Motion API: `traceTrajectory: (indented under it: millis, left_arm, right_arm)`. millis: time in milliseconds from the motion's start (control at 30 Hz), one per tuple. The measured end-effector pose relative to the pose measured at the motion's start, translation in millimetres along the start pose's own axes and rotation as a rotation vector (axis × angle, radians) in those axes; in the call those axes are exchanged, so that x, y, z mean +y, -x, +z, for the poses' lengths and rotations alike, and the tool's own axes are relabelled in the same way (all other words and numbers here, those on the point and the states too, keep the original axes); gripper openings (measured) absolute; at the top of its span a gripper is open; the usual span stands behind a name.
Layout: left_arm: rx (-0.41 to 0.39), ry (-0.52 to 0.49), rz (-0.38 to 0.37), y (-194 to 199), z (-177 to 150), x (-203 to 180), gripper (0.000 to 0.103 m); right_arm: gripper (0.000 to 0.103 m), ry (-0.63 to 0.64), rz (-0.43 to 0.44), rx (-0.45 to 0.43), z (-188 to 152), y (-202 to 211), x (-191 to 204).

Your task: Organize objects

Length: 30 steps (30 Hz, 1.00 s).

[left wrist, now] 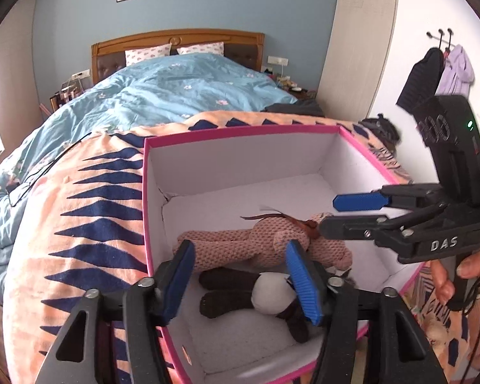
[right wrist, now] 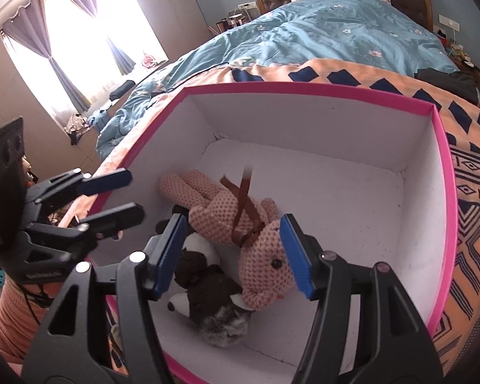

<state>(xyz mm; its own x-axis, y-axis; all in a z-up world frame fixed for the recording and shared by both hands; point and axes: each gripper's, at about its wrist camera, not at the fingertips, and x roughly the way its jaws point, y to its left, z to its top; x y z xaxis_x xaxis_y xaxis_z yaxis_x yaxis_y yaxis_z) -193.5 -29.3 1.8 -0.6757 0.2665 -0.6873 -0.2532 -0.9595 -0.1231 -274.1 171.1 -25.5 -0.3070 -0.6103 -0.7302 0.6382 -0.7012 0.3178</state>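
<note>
A white box with a pink rim [left wrist: 240, 132] [right wrist: 304, 89] stands on the bed. Inside it lie two soft toys. The pink knitted plush [left wrist: 236, 244] [right wrist: 220, 208] with a brown ribbon rests partly over the dark brown and white plush [left wrist: 268, 291] [right wrist: 208, 288]. My left gripper [left wrist: 243, 278] [right wrist: 124, 195] hangs over the box's near left corner, open, its pads clear of both toys. My right gripper [right wrist: 233, 256] [left wrist: 332, 212] reaches in over the right wall, open, with the pink plush's head below its blue pads [right wrist: 296, 256], and nothing gripped.
The box sits on an orange and navy patterned blanket [left wrist: 89, 211] [right wrist: 470, 176] over a blue floral quilt [left wrist: 176, 86]. A wooden headboard [left wrist: 176, 40] stands behind. Clothes hang on wall hooks [left wrist: 432, 73]. A curtained window [right wrist: 64, 51] lies left. A person's hand [left wrist: 448, 275] holds the right gripper.
</note>
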Motion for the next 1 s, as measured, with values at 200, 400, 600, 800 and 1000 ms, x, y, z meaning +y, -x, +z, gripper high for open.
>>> traceTrajectory:
  millis: [200, 400, 600, 800, 1000]
  left_arm:
    - [-0.071, -0.011, -0.024, 20, -3, -3, 0.073]
    - [-0.1, -0.032, -0.036, 31, -6, -11, 0.073]
    - [-0.128, -0.023, -0.033, 40, -14, -13, 0.073]
    - [-0.203, -0.025, -0.076, 69, -27, -16, 0.076]
    - [-0.285, -0.068, -0.136, 104, -48, -33, 0.084]
  right_arm:
    - [0.063, 0.014, -0.031, 0.038, -10, -1, 3]
    - [0.065, -0.05, -0.028, 0.1, -9, -17, -4]
    - [0.065, -0.056, 0.019, 0.088, -3, -21, 5]
    - [0.065, -0.015, 0.053, -0.017, -12, 9, 18]
    - [0.065, 0.095, 0.1, -0.137, -40, 68, 45]
